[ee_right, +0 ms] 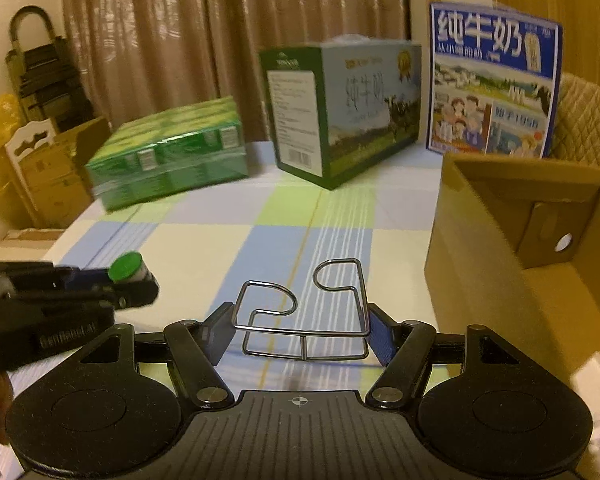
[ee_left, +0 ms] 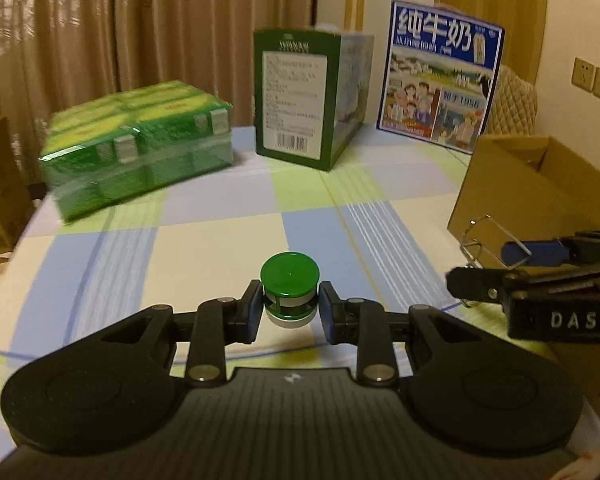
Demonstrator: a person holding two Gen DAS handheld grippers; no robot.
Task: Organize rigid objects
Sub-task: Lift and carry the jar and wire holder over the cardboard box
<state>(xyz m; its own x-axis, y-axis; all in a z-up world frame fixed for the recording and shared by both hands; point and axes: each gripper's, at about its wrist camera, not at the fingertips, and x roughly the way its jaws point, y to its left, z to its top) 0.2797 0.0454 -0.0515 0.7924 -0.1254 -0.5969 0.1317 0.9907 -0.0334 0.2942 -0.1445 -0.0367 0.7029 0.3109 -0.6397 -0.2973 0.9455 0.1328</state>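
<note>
Two grippers: both are over the checked tablecloth [ee_left: 220, 236], each with one thing between its pads.
Left gripper [ee_left: 288, 308]: clenched on a small bottle with a green cap [ee_left: 289, 280]; the blue pads press its sides just below the cap, and the bottle stands upright between them, its pale base clear of the cloth.
Same bottle from the right wrist: it shows at the left edge of that view, lying across the picture, green cap towards the middle, in the jaws of the left gripper.
Right gripper [ee_right: 302, 330]: grasping a bent wire rack [ee_right: 304, 316]; its two pads touch the outer sides of the frame, the two curled loops rise ahead of the fingers, and the lower bars hang above the cloth.
Cardboard box [ee_right: 512, 232]: open at the top, at the right edge of the table, just beside the right gripper.
Shrink-wrapped green cartons [ee_left: 140, 144]: a low stack at the far left corner of the table.
Green milk case [ee_right: 340, 112]: upright near the middle of the far edge.
Blue milk carton [ee_right: 496, 80]: upright at the far right corner, behind the cardboard box.
Curtain [ee_right: 220, 40]: brown, hanging behind the far edge.
</note>
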